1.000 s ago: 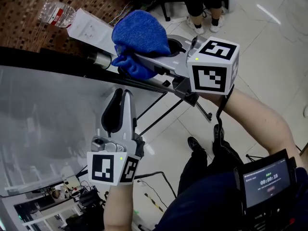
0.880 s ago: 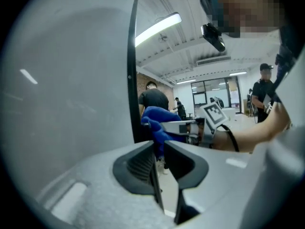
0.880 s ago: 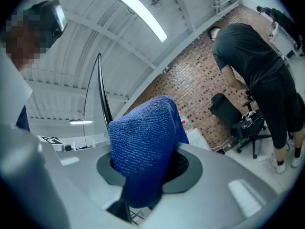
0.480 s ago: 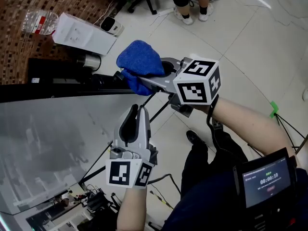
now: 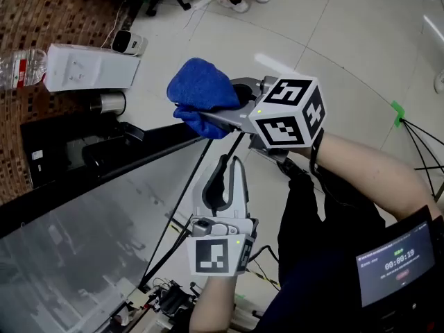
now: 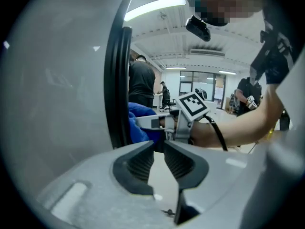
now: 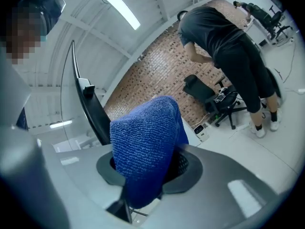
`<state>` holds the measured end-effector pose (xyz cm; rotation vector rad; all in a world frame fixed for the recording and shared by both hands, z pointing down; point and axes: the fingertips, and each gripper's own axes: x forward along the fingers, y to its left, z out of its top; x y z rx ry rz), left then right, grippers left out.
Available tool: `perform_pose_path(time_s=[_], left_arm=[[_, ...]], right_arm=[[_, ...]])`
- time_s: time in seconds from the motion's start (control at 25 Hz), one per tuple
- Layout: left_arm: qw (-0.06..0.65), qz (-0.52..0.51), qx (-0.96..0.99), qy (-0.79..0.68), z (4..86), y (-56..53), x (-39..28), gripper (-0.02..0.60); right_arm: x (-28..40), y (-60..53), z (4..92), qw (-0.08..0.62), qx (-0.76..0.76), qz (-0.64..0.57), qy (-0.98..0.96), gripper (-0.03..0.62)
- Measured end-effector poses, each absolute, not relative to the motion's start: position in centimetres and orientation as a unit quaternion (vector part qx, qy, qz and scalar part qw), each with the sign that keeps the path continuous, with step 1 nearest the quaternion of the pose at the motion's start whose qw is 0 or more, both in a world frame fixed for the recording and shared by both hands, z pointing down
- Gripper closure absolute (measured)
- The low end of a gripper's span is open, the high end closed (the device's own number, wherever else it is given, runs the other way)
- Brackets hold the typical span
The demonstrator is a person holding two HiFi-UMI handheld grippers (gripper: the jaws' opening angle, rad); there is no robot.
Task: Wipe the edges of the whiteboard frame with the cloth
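Observation:
A blue cloth (image 5: 201, 92) is bunched in my right gripper (image 5: 208, 108), which is shut on it, just above the right end of the whiteboard's black frame (image 5: 139, 155). In the right gripper view the cloth (image 7: 143, 142) drapes over the right gripper (image 7: 147, 171), with the frame (image 7: 93, 109) to its left. My left gripper (image 5: 232, 159) points up beside the board's right edge, its jaws drawn together and empty. The left gripper view has my left gripper (image 6: 159, 144) beside the frame (image 6: 116, 80), with the cloth (image 6: 138, 128) beyond.
On the floor behind the board lie a water bottle (image 5: 17, 64), a white box (image 5: 87, 68), a small white device (image 5: 128, 42) and a metal cylinder (image 5: 107, 103). The board's stand rods (image 5: 180, 207) slant down. A person (image 7: 228, 46) bends near an office chair (image 7: 209, 97).
Both grippers have come down beside the board's right end, the cloth staying clamped. The black frame now slants across the head view, and more floor shows.

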<state>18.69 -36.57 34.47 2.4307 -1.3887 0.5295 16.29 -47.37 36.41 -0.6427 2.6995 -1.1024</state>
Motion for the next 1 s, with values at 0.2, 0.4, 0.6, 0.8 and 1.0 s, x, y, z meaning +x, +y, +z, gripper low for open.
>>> perform_pose_path(time_s=[0.2, 0.4, 0.6, 0.8, 1.0], left_arm=[[0.179, 0.197, 0.853, -0.448, 39.7, -35.1, 19.7, 0.514], [0.201, 0.221, 0.840, -0.452, 43.0, -34.8, 19.7, 0.514], [0.212, 0.209, 0.827, -0.477, 44.2, -36.8, 19.9, 0.514], [0.229, 0.233, 0.821, -0.468, 48.0, -36.1, 20.8, 0.514], [0.236, 0.249, 0.807, -0.480, 51.4, -36.0, 19.9, 0.508]], right_arm=[[18.3, -47.6, 38.4, 0.144, -0.242, -0.415, 0.865, 0.459], [20.2, -47.2, 42.1, 0.176, -0.245, -0.476, 0.826, 0.459], [17.9, -45.4, 46.8, 0.099, -0.230, -0.469, 0.847, 0.459], [17.5, -44.9, 49.5, 0.101, -0.203, -0.490, 0.842, 0.459], [16.9, -45.3, 53.2, 0.087, -0.203, -0.499, 0.838, 0.459]])
